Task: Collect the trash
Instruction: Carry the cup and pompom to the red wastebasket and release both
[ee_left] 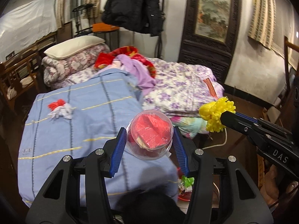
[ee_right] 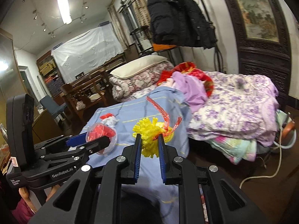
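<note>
Left gripper (ee_left: pixel 149 141) holds a clear plastic cup (ee_left: pixel 149 135) stuffed with red wrapper scraps; blue fingers (ee_left: pixel 119 149) sit wide apart, pressed to either side of the cup, raised above the near edge of the bed (ee_left: pixel 186 85). Right gripper (ee_right: pixel 149 143) is nearly closed, pinching a yellow foam fruit net (ee_right: pixel 151 136) with a red plastic strip (ee_right: pixel 162 113) tangled in it, also lifted off the bedding. Seen from the left wrist, the net hangs off the bed's right side, above the floor. One more piece of trash, a red-and-white crumpled wad (ee_left: pixel 59 108), lies on the blue quilt (ee_left: pixel 74 130) toward the bed's left edge. Floral purple quilt (ee_left: pixel 183 87) covers the right half. Folded bedding with a pillow (ee_left: pixel 74 46) at the far end. Black jacket (ee_left: pixel 132 5) hangs behind.
</note>
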Motion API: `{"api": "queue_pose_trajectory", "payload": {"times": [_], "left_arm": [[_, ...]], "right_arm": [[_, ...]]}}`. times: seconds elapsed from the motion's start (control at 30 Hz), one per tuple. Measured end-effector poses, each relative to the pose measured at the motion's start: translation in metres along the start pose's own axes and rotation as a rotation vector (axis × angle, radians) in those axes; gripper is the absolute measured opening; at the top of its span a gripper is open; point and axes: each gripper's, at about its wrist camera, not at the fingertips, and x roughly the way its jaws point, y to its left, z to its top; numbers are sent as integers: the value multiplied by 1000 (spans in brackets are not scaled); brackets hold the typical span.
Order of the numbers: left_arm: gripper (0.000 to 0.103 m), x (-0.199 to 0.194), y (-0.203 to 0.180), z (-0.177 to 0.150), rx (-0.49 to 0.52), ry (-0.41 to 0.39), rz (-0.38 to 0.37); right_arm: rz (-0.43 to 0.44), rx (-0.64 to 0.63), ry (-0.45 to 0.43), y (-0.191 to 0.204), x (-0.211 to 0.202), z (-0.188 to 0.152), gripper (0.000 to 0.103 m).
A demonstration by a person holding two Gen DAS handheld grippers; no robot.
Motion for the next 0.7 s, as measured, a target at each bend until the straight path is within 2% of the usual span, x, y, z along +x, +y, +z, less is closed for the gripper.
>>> {"api": "queue_pose_trajectory", "payload": {"times": [0.23,0.4,0.7], "left_arm": [[50,19,-51,-12,85,51,-49],[50,36,-78,-20,132,84,-84],[50,74,-108,-33,183,167,-127]], "right_arm": [[-83,33,19,-44,-20,-26,18],[-133,85,64,-82,-20,-53,18],[-196,217,240,-150,19,-124,18]]}}
